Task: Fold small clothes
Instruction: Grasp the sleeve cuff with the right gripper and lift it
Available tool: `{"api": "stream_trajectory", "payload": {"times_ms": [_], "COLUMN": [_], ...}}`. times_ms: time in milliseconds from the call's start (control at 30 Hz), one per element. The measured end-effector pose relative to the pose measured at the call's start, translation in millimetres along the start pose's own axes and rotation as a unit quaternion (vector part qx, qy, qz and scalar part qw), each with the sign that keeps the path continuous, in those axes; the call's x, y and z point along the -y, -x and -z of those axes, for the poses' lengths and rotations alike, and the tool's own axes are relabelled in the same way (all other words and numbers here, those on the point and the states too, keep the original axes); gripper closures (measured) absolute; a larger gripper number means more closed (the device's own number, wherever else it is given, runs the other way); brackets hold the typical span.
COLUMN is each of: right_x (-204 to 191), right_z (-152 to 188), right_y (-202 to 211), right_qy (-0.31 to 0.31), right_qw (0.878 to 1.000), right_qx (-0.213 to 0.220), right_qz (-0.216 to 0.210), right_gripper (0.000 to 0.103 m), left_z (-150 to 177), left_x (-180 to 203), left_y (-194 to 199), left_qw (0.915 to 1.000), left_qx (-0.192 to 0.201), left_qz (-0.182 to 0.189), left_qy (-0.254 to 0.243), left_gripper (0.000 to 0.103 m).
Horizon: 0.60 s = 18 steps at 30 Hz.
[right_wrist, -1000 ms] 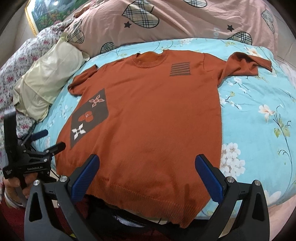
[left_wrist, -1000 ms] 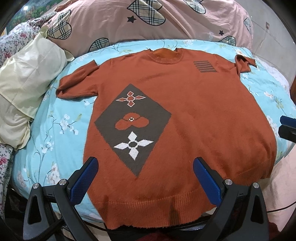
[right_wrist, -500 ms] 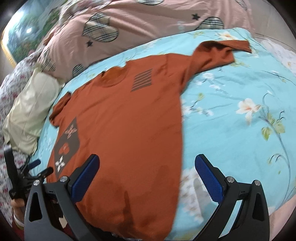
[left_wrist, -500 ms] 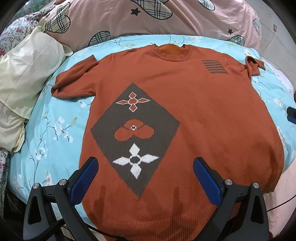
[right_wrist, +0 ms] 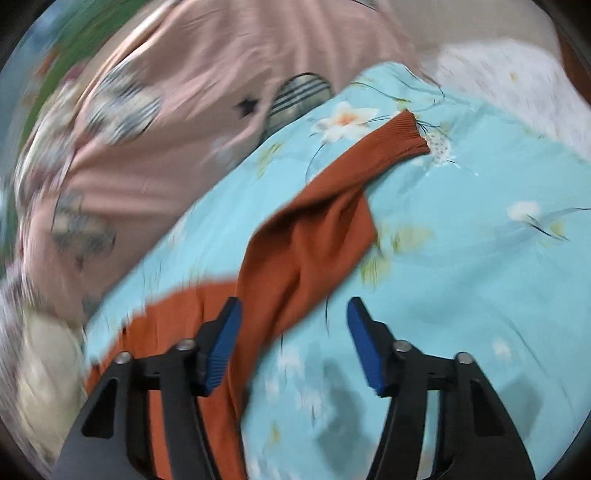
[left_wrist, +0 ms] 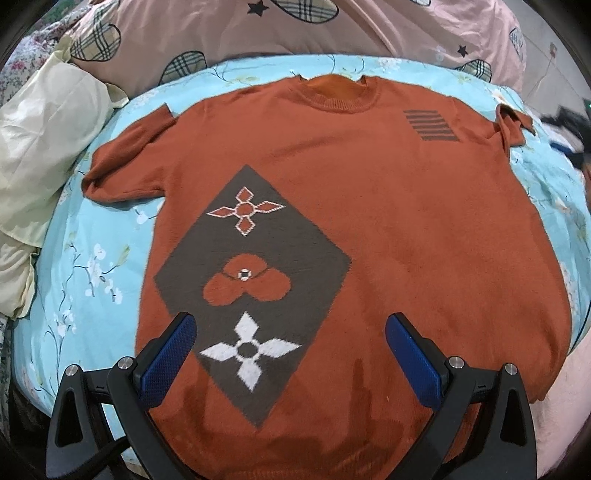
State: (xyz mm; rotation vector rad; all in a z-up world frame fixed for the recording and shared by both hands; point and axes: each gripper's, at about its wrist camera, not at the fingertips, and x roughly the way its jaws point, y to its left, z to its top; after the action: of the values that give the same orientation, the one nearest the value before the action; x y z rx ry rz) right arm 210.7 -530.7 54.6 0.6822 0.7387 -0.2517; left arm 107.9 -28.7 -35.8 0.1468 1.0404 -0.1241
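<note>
Nearest to us, our left claw (left_wrist: 290,343) hangs over the sweater's (left_wrist: 406,229) lower front, fingers spread wide and gripping nothing, the white four-point flower sitting between them. The sweater's hem runs under the claw at the near edge of the bed (left_wrist: 92,266), so there's little bare room on this side of the sweater. Over on the right, our right claw (right_wrist: 293,332) is apart too and holding nothing, its left finger over the sweater's sleeve (right_wrist: 325,221), its right finger over bare blue sheet; that view is blurred. Open sheet lies to the right of the sleeve. The sweater itself lies flat, front up: rust orange, a grey diamond with three flower motifs, a striped patch on the chest, ribbed collar farthest from us. Beyond the sweater's collar lies a pink quilt (left_wrist: 332,33); left of the sweater, a cream pillow (left_wrist: 40,129).
</note>
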Motion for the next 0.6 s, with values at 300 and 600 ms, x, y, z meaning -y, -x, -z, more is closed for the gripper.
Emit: {"api": "stream_trajectory", "payload": {"times_ms": [300, 600], "right_x": [25, 56], "right_z": [-72, -110], "right_y": [-81, -111], "right_qy": [-0.114, -0.149], "right_qw": [0.993, 0.988], "right_qx": [-0.013, 0.013], "right_qz": [-0.03, 0.025], "right_gripper": [0.049, 0.093], "left_z": [-18, -30], "left_x": [11, 17], "left_y": [-33, -52], "left_qw": [0.9993, 0.9983], "left_qx": [-0.036, -0.056], "left_qz": [0.007, 0.014], "left_qy": [-0.001, -0.005], "left_gripper": [0.001, 0.001]}}
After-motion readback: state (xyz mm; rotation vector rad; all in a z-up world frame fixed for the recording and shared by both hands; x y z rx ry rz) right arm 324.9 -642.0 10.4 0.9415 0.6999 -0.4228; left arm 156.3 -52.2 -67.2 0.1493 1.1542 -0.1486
